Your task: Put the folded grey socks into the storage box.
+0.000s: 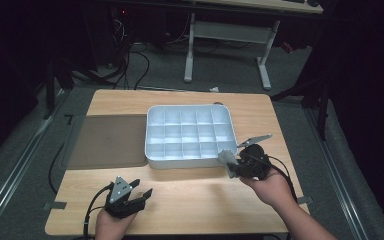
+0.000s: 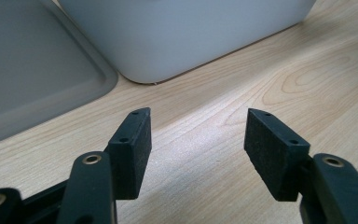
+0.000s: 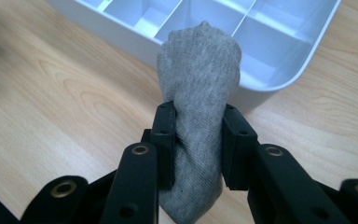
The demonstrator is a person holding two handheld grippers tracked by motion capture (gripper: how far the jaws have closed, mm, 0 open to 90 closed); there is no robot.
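A rolled grey sock (image 3: pixel 198 93) is clamped between the two black jaws of my right gripper (image 3: pixel 198 116), its top poking up past them. In the high view that right gripper (image 1: pixel 232 167) hovers with the grey sock (image 1: pixel 226 157) just off the front right corner of the white divided tray (image 1: pixel 152 162). The tray's compartments (image 3: pixel 270 42) look bare where I can see into them. My left gripper (image 1: pixel 142 189) rests low over the wood near the front left edge, open, with nothing between its pads (image 2: pixel 130 149).
A flat grey lid or mat (image 1: pixel 107 142) lies left of the tray, and its corner (image 2: pixel 37 84) sits beside the tray's wall (image 2: pixel 182 32). Bare wooden tabletop (image 1: pixel 195 200) spreads between the two hands. Beyond the table are a desk frame and cables on the floor.
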